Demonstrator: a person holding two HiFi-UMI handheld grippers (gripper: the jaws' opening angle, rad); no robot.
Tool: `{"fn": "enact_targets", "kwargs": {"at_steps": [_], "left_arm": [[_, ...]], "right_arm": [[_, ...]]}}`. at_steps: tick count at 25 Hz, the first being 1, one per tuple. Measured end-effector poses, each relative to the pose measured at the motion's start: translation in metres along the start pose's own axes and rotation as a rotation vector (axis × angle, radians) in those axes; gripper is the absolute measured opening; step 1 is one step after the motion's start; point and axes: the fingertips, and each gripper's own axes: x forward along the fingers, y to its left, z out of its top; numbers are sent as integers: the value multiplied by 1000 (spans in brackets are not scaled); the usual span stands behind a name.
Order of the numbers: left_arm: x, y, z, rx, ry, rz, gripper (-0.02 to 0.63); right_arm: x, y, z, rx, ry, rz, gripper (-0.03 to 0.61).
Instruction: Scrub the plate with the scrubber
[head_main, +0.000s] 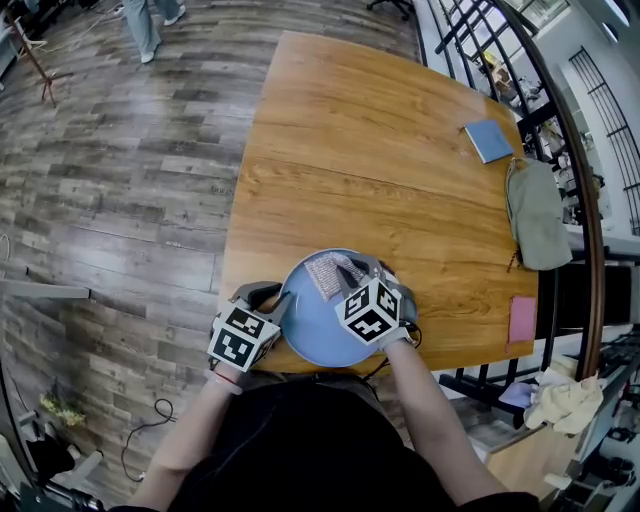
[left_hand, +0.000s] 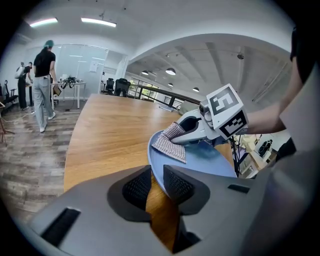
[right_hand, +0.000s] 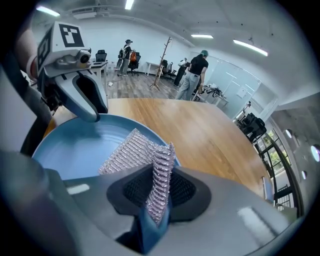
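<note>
- Right gripper (right_hand: 160, 182): fingers clamped on the scrubber (right_hand: 131, 149), whose free end drapes ahead onto the face of the plate (head_main: 312, 335).
- Left gripper (left_hand: 156, 182): fingers apart, straddling the plate's opposite rim, at the bench (head_main: 380, 150) edge.

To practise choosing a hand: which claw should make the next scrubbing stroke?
Right: its claw pinches the scrubber, which lies on the plate. The left claw only straddles the plate's rim.
</note>
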Motion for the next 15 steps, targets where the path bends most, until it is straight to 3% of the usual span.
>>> {"fn": "enact_targets", "kwargs": {"at_steps": [15], "left_arm": [[-2, -1, 0, 23, 13, -1, 74]], "right_arm": [[-22, -19, -41, 126, 68, -133, 84]]}}
